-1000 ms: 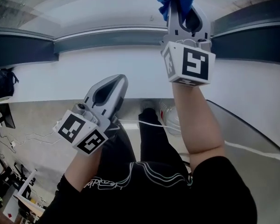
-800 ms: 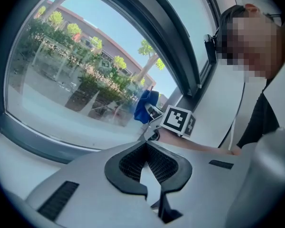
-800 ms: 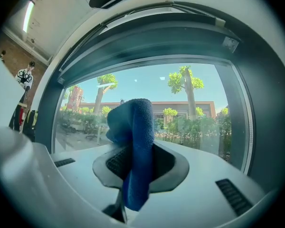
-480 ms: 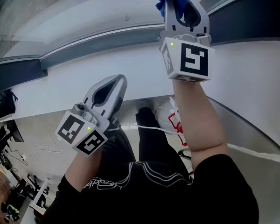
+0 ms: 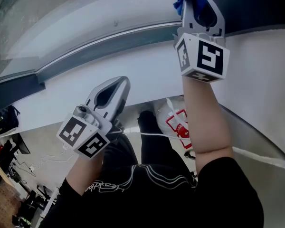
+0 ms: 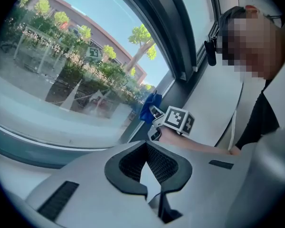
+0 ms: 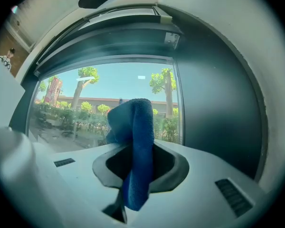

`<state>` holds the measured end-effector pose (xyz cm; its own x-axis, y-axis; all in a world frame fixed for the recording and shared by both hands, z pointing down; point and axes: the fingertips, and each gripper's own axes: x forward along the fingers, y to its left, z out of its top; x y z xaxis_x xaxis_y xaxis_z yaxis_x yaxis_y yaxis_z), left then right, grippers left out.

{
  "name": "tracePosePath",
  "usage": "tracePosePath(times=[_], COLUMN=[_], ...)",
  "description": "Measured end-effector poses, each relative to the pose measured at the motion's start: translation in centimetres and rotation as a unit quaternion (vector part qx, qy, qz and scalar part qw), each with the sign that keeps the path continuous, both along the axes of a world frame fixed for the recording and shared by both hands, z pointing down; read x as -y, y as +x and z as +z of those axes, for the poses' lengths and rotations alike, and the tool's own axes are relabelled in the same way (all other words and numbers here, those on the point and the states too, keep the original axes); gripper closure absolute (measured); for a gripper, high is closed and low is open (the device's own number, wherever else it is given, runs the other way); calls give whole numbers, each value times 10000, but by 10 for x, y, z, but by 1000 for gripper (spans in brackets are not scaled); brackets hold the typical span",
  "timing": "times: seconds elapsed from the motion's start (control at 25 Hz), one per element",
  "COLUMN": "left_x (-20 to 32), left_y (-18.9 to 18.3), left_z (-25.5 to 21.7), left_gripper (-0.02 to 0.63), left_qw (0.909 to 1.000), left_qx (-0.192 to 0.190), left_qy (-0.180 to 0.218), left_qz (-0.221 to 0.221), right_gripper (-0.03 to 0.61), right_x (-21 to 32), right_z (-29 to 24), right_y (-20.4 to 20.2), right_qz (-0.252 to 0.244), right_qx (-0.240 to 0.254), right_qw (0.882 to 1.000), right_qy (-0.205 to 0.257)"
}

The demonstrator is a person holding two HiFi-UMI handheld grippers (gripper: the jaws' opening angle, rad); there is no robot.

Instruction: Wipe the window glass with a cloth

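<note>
R gripper (image 5: 200,7) is up at the end of a fwd-stretched arm, jaws clamped on the blue cloth (image 7: 136,137). The cloth bunches past the tips near the window glass (image 7: 99,103), contact unclear, w/ the dark frame (image 7: 213,108) just to its right. L gripper (image 5: 115,86) sits lower by the white sill (image 5: 147,65), jaws together on nothing; the glass runs wide to the left.

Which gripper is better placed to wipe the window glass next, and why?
The right. The right gripper is shut on the blue cloth and raised towards the glass. The left gripper is shut on nothing and sits lower, by the white sill.
</note>
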<state>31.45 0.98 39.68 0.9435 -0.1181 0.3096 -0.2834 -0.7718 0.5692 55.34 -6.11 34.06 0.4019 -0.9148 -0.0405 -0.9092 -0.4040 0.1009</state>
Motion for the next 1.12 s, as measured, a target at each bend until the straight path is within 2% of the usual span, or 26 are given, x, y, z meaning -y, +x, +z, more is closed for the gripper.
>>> tracePosePath(times=[0.28, 0.44, 0.56, 0.84, 1.12], left_x=[4, 6, 10, 44, 82], left_y=[4, -6, -24, -105, -219], left_z=[7, 2, 1, -3, -1], left_gripper=[607, 607, 607, 607, 607], left_qw=[9999, 9999, 9998, 9985, 9938], left_qx=[-39, -114, -139, -154, -97], left_qy=[-59, -64, -67, -82, -106], left_qz=[88, 18, -85, -525, -1107], right_gripper=[514, 514, 514, 514, 514], right_x=[-3, -6, -3, 33, 86], right_z=[5, -3, -13, -27, -9], right_y=[15, 4, -18, -116, -265], right_qz=[242, 242, 116, -490, -1403], right_qx=[52, 14, -81, -99, 121], right_qw=[9997, 9997, 9998, 9986, 9900], right_qy=[-63, 3, 103, 173, 29])
